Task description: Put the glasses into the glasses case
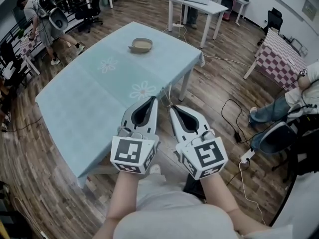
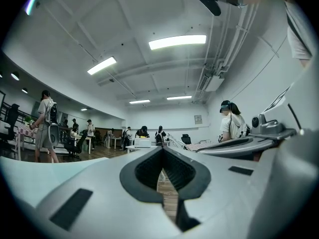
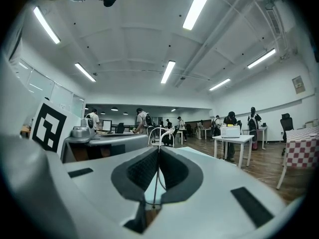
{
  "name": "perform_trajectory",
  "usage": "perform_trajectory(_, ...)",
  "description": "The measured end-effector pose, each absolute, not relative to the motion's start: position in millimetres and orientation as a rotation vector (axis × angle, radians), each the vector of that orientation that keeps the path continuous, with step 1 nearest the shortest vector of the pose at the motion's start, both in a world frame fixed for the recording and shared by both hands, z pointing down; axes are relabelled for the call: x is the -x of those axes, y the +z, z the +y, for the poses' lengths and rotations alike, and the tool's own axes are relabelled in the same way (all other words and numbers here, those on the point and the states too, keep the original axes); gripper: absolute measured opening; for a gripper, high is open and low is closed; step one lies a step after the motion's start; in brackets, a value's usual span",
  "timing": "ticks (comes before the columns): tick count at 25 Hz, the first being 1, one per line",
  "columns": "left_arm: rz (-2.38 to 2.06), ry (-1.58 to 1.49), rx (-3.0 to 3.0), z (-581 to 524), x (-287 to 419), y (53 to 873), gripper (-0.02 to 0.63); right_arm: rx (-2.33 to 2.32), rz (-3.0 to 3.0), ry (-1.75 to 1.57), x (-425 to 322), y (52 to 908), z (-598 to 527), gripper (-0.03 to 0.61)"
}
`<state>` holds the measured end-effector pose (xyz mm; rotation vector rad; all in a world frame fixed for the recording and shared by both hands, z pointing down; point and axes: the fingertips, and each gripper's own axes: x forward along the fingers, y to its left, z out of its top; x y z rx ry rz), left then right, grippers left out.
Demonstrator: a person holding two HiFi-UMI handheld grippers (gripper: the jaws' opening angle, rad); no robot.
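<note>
One big brown wood floor [image 1: 209, 98] fills the room, and on it stands a long light blue table [image 1: 99, 93] with two white flower prints [image 1: 143, 90] on its cloth. Farther back stands a white table [image 1: 197, 6], and off to the right is a table with a red and white checked cloth [image 1: 281, 59]. Other people are in the room too, one standing at the far left [image 1: 42, 21] and one sitting at the right [image 1: 284, 106]. Black cables [image 1: 232, 113] lie on the floor near the blue table. The person holds both grippers side by side, close to the body. The left gripper [image 1: 152, 99] points over the near edge of the blue table, and the right gripper [image 1: 172, 108] is just beside it, over the floor. The left gripper [image 2: 162, 151] has its jaws pressed together with nothing in them. The right gripper [image 3: 158, 151] is closed and empty in the same way. Each has a cube with black and white squares [image 1: 132, 153] at its back. The glasses case [image 1: 141, 45], small and tan, sits on the far part of the blue table, well apart from both grippers. It is too small to tell if the glasses are with it.
</note>
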<state>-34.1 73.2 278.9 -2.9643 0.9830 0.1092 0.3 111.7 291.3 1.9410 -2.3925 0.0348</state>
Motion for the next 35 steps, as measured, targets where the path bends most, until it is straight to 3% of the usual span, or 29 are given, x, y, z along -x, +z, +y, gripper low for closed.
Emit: perform_trajectory(35, 0.945, 0.111, 3.029, -66.4, 29.1, 301.0, 0.008, -1.975, -2.330, 0.088, -5.0, 314.4, -28.9, 0.011)
